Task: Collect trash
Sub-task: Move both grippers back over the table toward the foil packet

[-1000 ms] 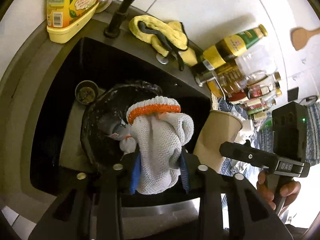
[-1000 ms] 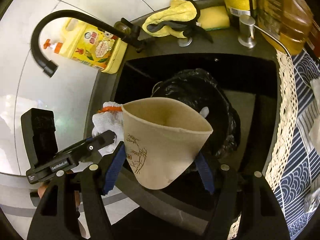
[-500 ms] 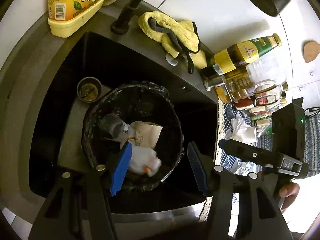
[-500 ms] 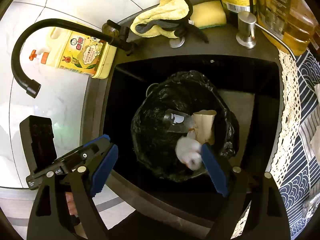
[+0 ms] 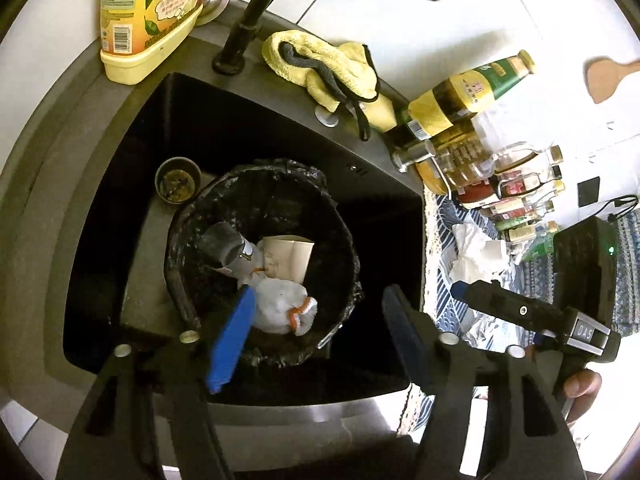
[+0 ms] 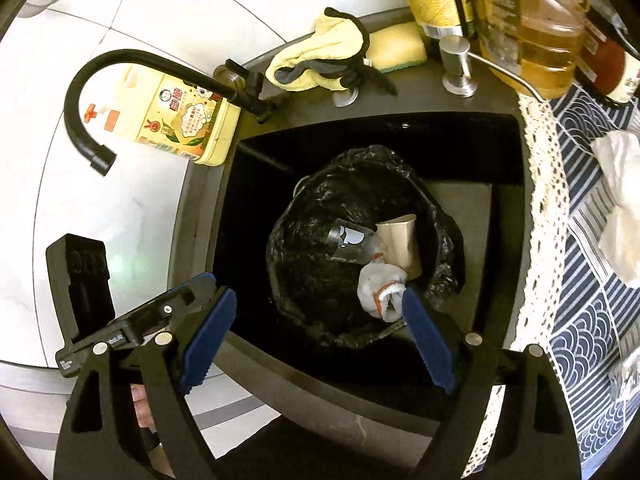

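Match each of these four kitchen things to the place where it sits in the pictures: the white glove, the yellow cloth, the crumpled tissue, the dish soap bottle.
Things
1. white glove
2. yellow cloth
3. crumpled tissue
4. dish soap bottle

Places
A. on the blue patterned mat to the right of the sink
B. on the sink ledge, left of the faucet base
C. inside the black-lined trash bin
D. on the sink ledge, right of the faucet base

Pairs: 1-C, 2-D, 3-A, 4-B
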{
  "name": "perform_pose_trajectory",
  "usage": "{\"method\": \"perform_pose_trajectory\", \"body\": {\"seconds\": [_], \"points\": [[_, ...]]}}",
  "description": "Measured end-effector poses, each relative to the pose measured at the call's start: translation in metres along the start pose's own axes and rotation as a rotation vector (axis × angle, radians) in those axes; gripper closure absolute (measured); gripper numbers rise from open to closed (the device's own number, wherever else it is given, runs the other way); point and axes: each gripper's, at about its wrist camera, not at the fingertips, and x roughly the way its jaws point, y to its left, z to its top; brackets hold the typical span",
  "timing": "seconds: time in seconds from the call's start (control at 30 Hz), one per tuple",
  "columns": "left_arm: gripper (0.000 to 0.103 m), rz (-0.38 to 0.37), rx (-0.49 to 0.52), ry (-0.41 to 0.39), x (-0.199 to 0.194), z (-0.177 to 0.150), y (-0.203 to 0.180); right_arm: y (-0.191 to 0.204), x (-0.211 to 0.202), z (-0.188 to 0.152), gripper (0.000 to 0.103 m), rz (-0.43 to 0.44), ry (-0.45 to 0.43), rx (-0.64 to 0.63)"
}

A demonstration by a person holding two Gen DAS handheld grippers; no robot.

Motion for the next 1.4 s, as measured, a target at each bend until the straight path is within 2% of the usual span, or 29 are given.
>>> {"method": "perform_pose_trajectory", "body": {"seconds": [0.33, 0.47, 0.7, 0.83, 0.93, 1.07, 1.4], "points": [[0.037, -0.009, 0.023, 0.011, -0.001, -0.018, -0.015, -0.022, -0.037, -0.023, 0.013, -0.081, -0.071, 0.023], [0.037, -0.005, 0.02, 0.015, 0.008, -0.025, -0.021, -0.043, -0.054, -0.032, 0.013, -0.132, -0.095, 0.056], [0.037, 0.003, 0.038, 0.047, 0.035, -0.036, -0.043, -0.085, -0.086, -0.052, 0.013, -0.164, -0.118, 0.101], [0.037, 0.013, 0.075, 0.07, 0.053, -0.047, -0.074, -0.118, -0.11, -0.061, 0.013, -0.184, -0.136, 0.118], [0.03, 0.019, 0.095, 0.071, 0.067, -0.056, -0.098, -0.146, -0.128, -0.066, 0.013, -0.208, -0.146, 0.126], [0.029, 0.022, 0.101, 0.088, 0.083, -0.068, -0.13, -0.182, -0.157, -0.072, 0.013, -0.215, -0.158, 0.142], [0.029, 0.077, 0.215, 0.089, 0.111, -0.085, -0.22, -0.26, -0.206, -0.081, 0.011, -0.216, -0.191, 0.17]]}}
